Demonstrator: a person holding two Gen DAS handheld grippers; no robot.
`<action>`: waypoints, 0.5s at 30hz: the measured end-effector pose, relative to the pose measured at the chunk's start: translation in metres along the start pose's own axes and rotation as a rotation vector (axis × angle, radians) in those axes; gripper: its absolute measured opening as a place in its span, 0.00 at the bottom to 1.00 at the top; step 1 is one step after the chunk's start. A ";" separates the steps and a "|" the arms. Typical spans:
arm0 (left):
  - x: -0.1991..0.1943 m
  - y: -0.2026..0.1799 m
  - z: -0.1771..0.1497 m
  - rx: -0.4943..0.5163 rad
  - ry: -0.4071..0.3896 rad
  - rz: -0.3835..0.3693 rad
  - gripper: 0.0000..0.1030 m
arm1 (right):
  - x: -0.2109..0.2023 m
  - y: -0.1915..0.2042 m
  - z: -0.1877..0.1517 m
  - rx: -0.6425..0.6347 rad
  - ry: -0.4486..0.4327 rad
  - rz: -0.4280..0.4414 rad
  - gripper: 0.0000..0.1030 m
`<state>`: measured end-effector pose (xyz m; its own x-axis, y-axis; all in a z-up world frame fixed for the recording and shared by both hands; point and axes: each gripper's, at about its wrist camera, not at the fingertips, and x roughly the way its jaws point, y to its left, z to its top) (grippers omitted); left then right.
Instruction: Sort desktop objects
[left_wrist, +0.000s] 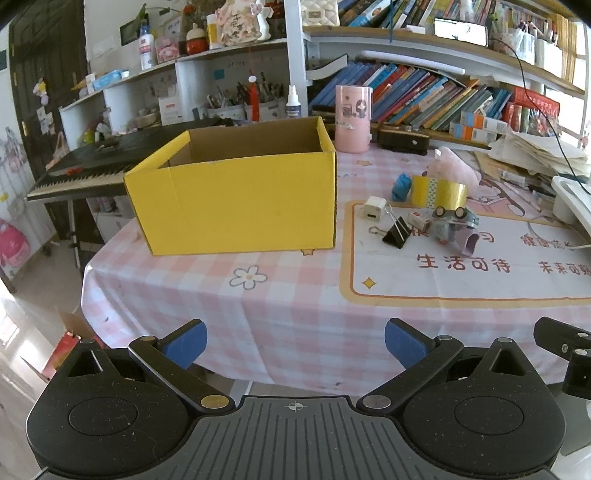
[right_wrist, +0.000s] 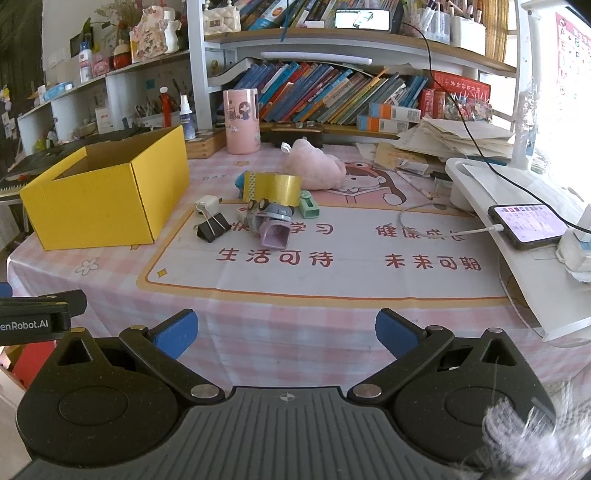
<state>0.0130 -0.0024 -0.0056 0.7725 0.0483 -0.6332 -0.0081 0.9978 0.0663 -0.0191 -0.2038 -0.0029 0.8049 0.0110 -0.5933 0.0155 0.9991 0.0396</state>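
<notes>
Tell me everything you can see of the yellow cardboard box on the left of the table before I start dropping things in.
The yellow cardboard box is rectangular, yellow outside and plain brown inside, with no lid or flaps showing. It stands upright and open-topped on the pink checked tablecloth, near the table's left edge. What shows of its inside looks empty; the floor is hidden. Nothing touches it: the black binder clip and white charger plug lie apart on its right.

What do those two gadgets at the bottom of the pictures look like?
Each is a handheld tool. The left tool and right tool match: matte black bodies with two round hubs, a ribbed grey centre plate bearing a small crosshair mark, angled black arms with silver rivets, and blue padded fingers. White lettering ending "enRobot.AI" shows on one side. No cables visible.
</notes>
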 end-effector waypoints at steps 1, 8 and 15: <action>0.000 0.000 0.000 0.002 -0.001 0.000 1.00 | 0.000 0.000 0.000 0.000 0.000 0.000 1.00; -0.001 -0.001 0.000 0.012 -0.007 0.002 1.00 | 0.001 0.000 0.000 0.001 0.002 0.000 1.00; -0.003 -0.003 0.001 0.019 -0.008 0.002 1.00 | 0.001 0.000 0.000 0.002 0.003 0.000 1.00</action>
<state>0.0117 -0.0055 -0.0030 0.7778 0.0497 -0.6266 0.0024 0.9966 0.0820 -0.0184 -0.2041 -0.0030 0.8033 0.0116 -0.5954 0.0163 0.9990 0.0414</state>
